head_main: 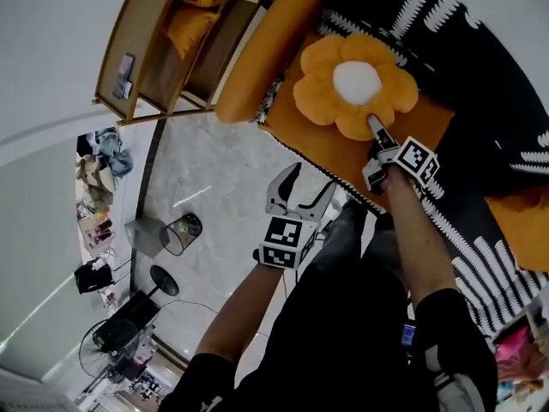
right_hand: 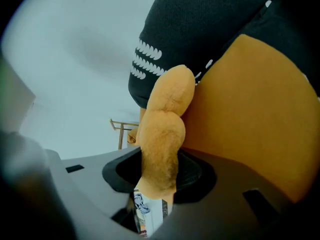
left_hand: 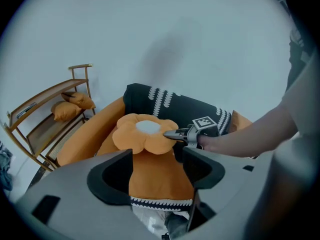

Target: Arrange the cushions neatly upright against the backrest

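A flower-shaped orange cushion [head_main: 356, 84] with a white centre lies flat on the sofa's orange seat cushion [head_main: 330, 154], in front of the black, white-patterned backrest [head_main: 463, 58]. My right gripper [head_main: 375, 125] reaches in from the front and is shut on one petal at the near edge. In the right gripper view that furry petal [right_hand: 165, 129] is pinched between the jaws of the right gripper [right_hand: 159, 176]. My left gripper [head_main: 310, 183] is open and holds nothing, hovering off the sofa's front edge. In the left gripper view the flower cushion [left_hand: 142, 134] sits beyond the left gripper [left_hand: 157, 171].
A wooden shelf [head_main: 163, 41] holding an orange pillow [head_main: 202, 15] stands beside the sofa's orange armrest [head_main: 266, 50]. A mesh waste bin [head_main: 182, 233] and a fan [head_main: 120, 333] stand on the marble floor. Another orange cushion [head_main: 523, 221] lies further right on the sofa.
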A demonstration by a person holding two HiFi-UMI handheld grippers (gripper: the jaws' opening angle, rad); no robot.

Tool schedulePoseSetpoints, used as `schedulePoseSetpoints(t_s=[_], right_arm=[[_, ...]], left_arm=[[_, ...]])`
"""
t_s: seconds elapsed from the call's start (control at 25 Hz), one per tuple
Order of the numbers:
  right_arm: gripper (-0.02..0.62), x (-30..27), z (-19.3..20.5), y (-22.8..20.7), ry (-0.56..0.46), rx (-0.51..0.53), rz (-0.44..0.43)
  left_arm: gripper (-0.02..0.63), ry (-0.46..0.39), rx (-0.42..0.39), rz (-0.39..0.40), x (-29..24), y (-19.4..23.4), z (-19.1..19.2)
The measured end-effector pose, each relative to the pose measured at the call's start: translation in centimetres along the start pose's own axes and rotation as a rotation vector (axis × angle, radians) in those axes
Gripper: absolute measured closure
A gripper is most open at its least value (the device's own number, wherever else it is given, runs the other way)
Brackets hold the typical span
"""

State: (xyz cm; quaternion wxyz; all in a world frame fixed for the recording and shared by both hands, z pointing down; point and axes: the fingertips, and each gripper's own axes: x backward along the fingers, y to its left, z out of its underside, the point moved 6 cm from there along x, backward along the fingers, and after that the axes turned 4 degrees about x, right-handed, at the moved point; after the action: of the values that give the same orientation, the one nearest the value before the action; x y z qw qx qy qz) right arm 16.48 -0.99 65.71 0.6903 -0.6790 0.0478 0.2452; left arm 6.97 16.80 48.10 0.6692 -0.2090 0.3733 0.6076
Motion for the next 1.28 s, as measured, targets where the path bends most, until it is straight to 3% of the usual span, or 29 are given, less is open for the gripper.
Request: schedulePoseSetpoints(t_s=[0.28,0.4,0.6,0.84,1.0,1.28], right_arm=[[0.442,7.9,-4.2,-2.0,-0.033,0.076,0.036],[0.442,12.0,-6.3,-3.0,-0.029,0.169,0.056],[0.442,19.6,-10.8,-4.5,-0.043,0.469,0.118],[0.445,27.7,-15.8,-6.1,-0.012,0.794,0.191],[0.445,31.6,-18.4,-7.7,0.076,0.965,0.24],[0.442,34.2,-21.6,-10.0,0.282,1.294,0.24]], left_arm=[[0.282,0.02,-0.072,0.095,-2.9,-4.8,-0.9],[0.282,0.044,-0.114,0.144,-4.7,-8.4,-0.8],[0.282,0.069,-0.185,0.264,-9.9,-15.3,-1.5],[0.282,0.081,-0.229,0.327,-13.6,-23.5,-2.0],[0.282,0.091,-0.245,0.357,-14.9,-28.3,-2.4],[0.284,0.102,-0.245,0.342,-16.5,-33.5,-2.2]])
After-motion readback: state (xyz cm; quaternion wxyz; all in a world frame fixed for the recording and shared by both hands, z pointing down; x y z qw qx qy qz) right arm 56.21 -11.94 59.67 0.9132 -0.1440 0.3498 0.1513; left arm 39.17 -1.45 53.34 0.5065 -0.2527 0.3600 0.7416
